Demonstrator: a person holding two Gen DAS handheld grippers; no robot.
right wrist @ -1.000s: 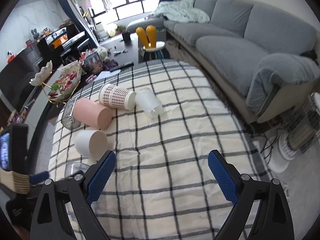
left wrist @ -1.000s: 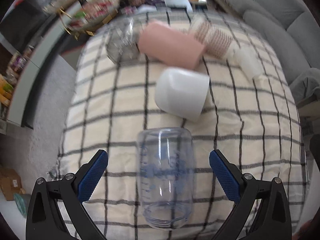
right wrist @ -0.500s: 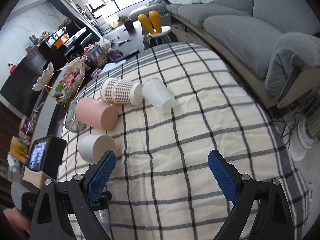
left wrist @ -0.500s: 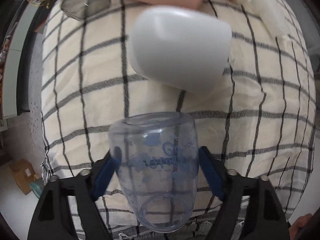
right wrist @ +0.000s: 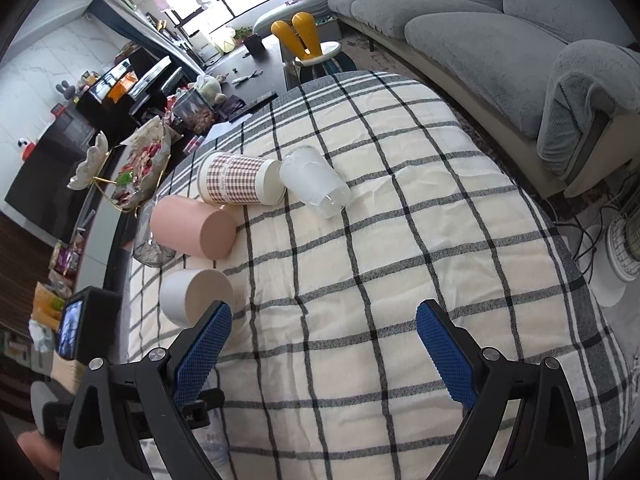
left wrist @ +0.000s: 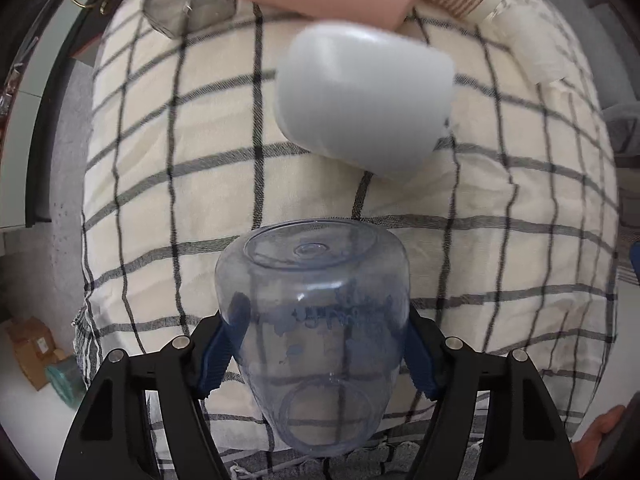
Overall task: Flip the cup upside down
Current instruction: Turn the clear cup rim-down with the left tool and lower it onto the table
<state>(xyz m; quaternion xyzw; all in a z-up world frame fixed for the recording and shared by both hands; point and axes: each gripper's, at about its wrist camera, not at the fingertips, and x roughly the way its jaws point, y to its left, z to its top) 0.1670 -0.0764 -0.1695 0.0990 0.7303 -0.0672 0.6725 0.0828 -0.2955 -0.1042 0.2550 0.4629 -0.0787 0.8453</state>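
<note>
While my left tool (left wrist: 316, 356) is clamped on the clear cup (left wrist: 314, 320), pads pressed to both its sides, the cup sits low over the near edge of the checked tabletop (left wrist: 200, 184). Its closed base faces away from me and its open mouth toward the camera; whether it is lifted or touching the cloth I cannot tell. I judge the grasp step done and the turn in hand. The next move calls for rotating my wrist until the mouth faces down, then setting the rim flat on the cloth, clear of the white cup (left wrist: 364, 100) lying just beyond. My right tool (right wrist: 320, 352) hovers wide open over bare cloth, holding nothing.
</note>
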